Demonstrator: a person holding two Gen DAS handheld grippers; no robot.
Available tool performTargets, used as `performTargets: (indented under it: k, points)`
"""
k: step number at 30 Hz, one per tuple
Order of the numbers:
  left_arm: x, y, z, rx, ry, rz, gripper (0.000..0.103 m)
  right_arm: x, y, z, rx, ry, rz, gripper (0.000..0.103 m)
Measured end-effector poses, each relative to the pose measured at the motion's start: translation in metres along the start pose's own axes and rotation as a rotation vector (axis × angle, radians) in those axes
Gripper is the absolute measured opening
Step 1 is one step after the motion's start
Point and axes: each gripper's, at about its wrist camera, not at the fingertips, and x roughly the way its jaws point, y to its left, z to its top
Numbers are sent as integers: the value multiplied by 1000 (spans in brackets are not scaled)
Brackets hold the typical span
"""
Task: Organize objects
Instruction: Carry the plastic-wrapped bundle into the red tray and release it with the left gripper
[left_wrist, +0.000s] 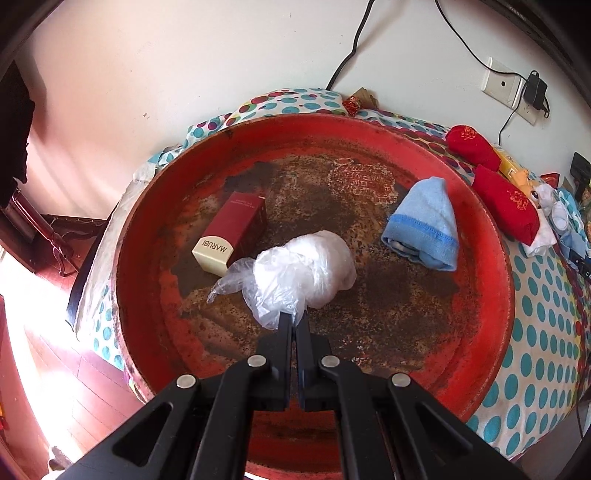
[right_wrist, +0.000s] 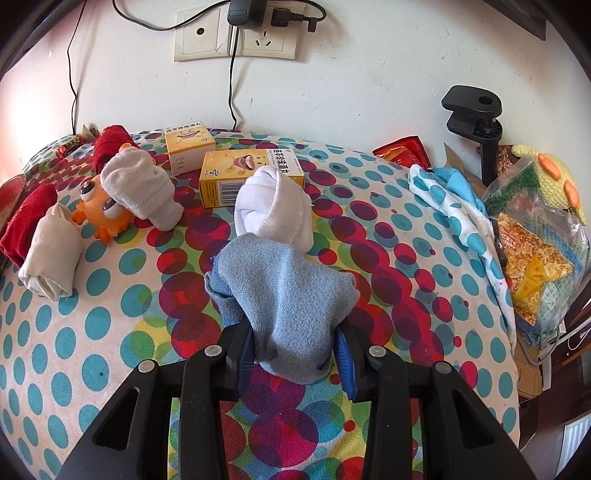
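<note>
Both tongs are gripping something soft. On the left, the black two-finger gripper (left_wrist: 294, 320) is standing with its jaws pressed almost together on a loose corner of a crumpled clear plastic bag (left_wrist: 301, 271), and this bag is lying near the middle of a big round red metal tray with a rusty, worn floor (left_wrist: 491, 236). Just beside the bag, to its left and touching its edge, a dark red carton with a cream end marked MARUBI (left_wrist: 232, 232) is lying on its side. A folded light blue cloth with a darker blue stitched border (left_wrist: 424, 225) is resting further right on the tray floor, well apart from the bag. The tray is sitting on a cloth with teal and red dots (left_wrist: 535, 362). On the right, the second black gripper with blue pads (right_wrist: 295, 347) is closing its jaws on a rolled grey-blue sock (right_wrist: 284, 299), which is filling the gap between them above the dotted cloth. Beyond it a rolled white sock (right_wrist: 275, 206) is lying against a yellow medicine box (right_wrist: 221, 177) — another similar yellow box (right_wrist: 188, 146) is standing behind. To the left, an orange plastic crab toy (right_wrist: 99, 208) is sitting between two rolled pale grey socks (right_wrist: 142, 192), with rolled red socks (right_wrist: 22, 221) near them.
</note>
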Motion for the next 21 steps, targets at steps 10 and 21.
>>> performTargets:
  k: [10,21]
  points:
    - [2,15,-9,-47,-6,3,20,0,4,0,-19,-3,-24,36]
    - [-19,23,-19,-100,-77,61,42,-1,8,1,-47,-9,-62,36]
